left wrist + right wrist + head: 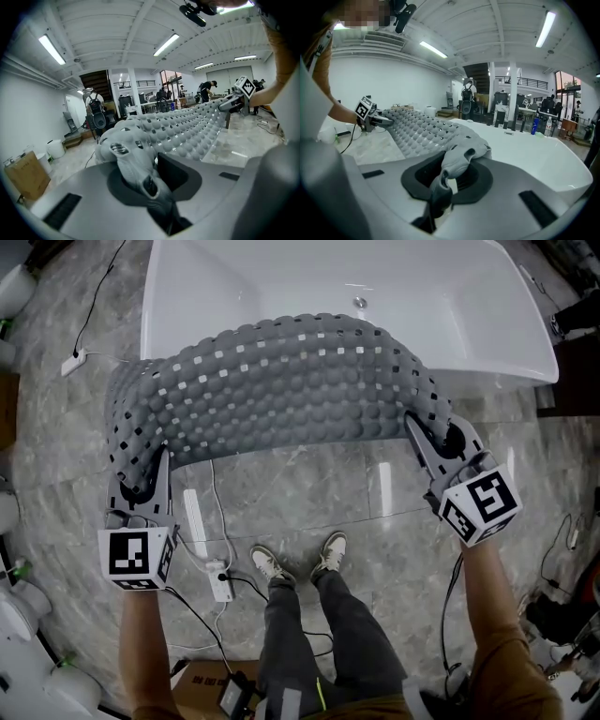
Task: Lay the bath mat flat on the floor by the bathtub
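The bath mat (281, 385) hangs in the air, stretched between both claws: the left claw (141, 484) is clenched on its left end and the right claw (424, 435) on its right end. Its long axis runs side to side, along the near rim of the bathtub (375, 296). The floor (309, 484) beside the tub lies straight below, so I judge that both ends must come down level.

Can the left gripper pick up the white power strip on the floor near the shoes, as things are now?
Probably not yet. The left gripper is shut on a corner of the bath mat, which the right gripper holds too. The power strip lies uncovered below, but that gripper is occupied.
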